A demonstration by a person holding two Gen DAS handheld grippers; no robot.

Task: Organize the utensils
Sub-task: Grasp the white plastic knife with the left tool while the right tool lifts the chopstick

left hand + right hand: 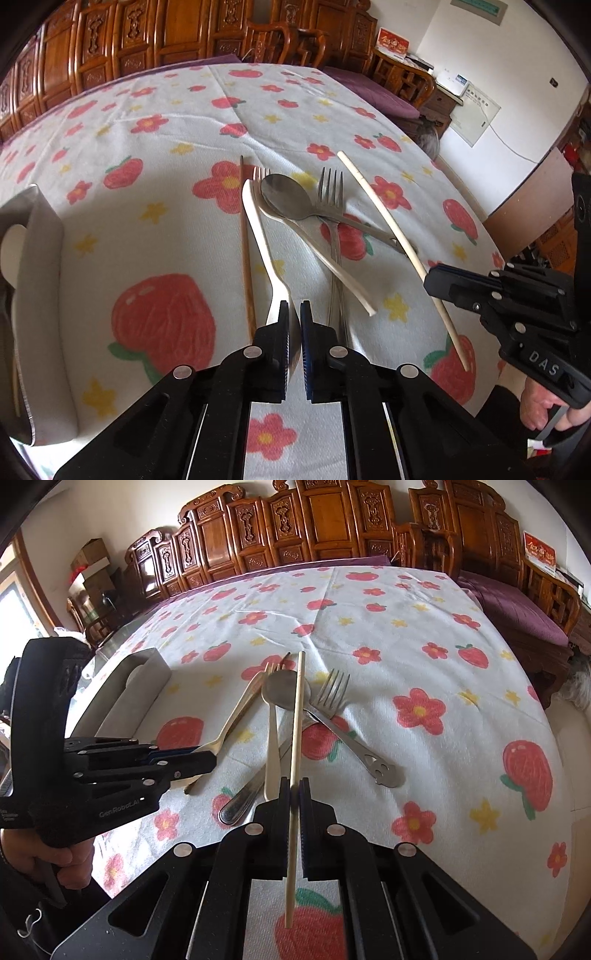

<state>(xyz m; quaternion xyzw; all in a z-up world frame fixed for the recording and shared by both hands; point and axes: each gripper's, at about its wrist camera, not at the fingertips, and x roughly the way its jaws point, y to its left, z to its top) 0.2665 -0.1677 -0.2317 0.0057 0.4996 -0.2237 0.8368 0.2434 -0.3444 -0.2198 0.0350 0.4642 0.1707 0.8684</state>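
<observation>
Carved wooden panels behind table; floral cloth (424, 635) covers it. Left gripper (294, 314) pinched on handle of a fork (264, 243) near the cloth's near edge. Right gripper (294, 788) clamped on a pale chopstick (295, 746), held over the utensil pile. Spoon (291, 201), second fork (330, 199), brown chopstick (245, 240) mid-cloth. Grey holder (40, 295) at left edge.

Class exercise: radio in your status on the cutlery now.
Left tongs shut on fork handle. Right tongs shut on pale chopstick. Spoon, second fork still piled.
</observation>
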